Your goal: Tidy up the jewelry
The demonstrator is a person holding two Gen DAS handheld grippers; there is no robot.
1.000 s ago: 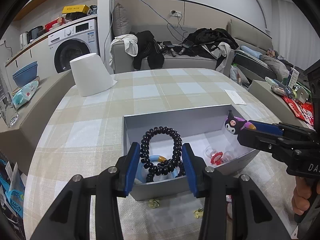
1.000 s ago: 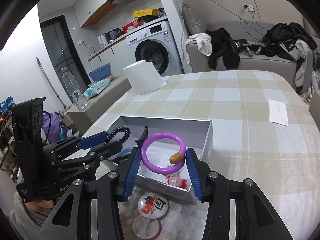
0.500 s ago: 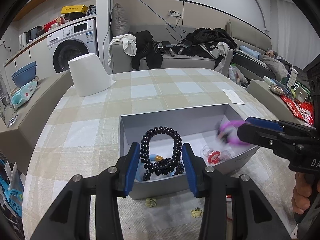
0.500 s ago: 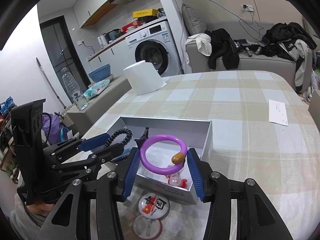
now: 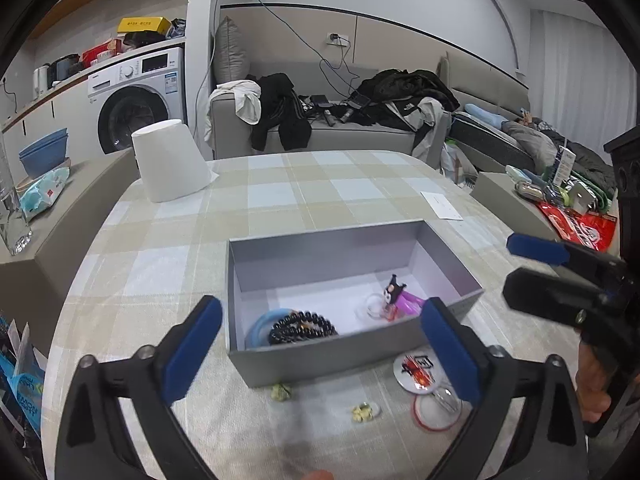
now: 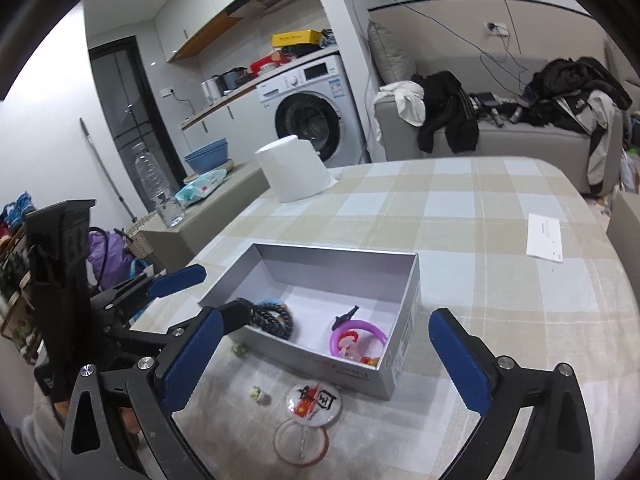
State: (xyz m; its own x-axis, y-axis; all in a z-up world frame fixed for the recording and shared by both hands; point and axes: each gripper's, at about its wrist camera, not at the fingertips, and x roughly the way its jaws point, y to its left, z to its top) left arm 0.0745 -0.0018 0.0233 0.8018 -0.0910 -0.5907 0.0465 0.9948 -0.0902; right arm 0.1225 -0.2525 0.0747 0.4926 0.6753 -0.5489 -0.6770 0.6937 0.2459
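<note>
Both grippers' fingers have just sprung wide and empty: left gripper (image 5: pixel 320 344), right gripper (image 6: pixel 324 360). The black beads (image 5: pixel 302 326) and purple ring (image 6: pixel 358 338) now lie in the box (image 6: pixel 408 300), low centre; badges (image 6: pixel 316 402) wait on the tabletop (image 6: pixel 480 208).

The desk (image 5: pixel 304 200) is covered in matt woven cloth with a soft check, and the grey box (image 5: pixel 320 356) on it looks like matt cardboard with a smooth pale lining. Inside, at 7 o'clock, the black bead bracelet (image 5: pixel 302 326) shines glossy; at 4 o'clock the purple ring (image 6: pixel 360 334) looks like smooth plastic.
</note>
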